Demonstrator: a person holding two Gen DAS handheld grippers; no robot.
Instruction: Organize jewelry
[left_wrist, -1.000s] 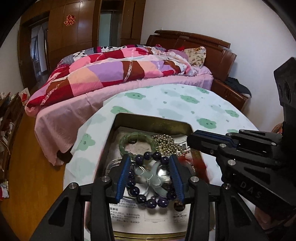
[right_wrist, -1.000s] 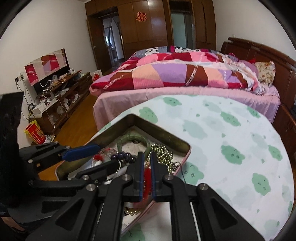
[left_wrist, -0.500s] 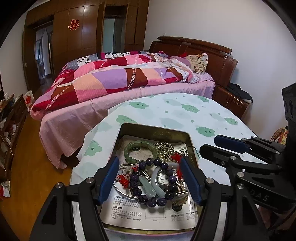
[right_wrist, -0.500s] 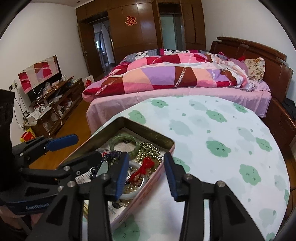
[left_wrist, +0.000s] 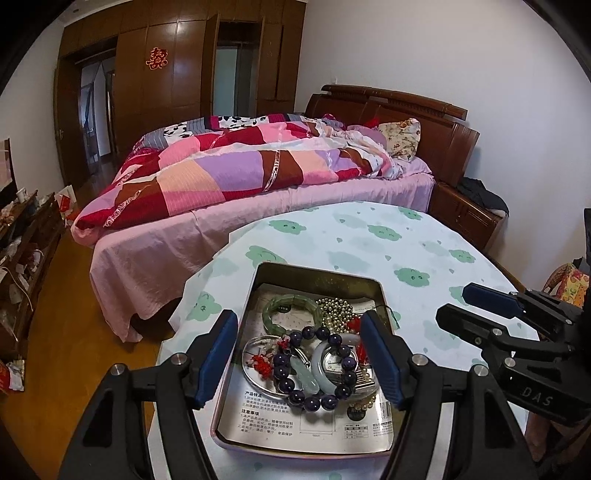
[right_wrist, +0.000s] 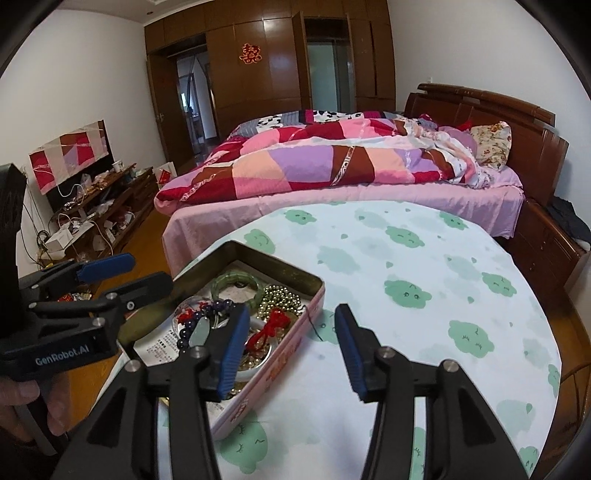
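The round table (left_wrist: 424, 236) in its green-patterned cloth carries the open tin (left_wrist: 317, 282) of jewelry. My left gripper (left_wrist: 301, 356) hangs above the tin, spread wide and empty, the purple bead bracelet (left_wrist: 314, 365) lying below between its fingers. My right gripper (right_wrist: 290, 345) is opening with nothing in it, its left finger over the tin's near edge, its right over bare cloth

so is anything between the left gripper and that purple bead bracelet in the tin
Nothing visible blocks it. The left gripper hangs open above the tin, and the purple bead bracelet lies on top of the jewelry pile between its fingers. Only tangling is a worry: the bracelet rests on a watch and a pale jade pendant.
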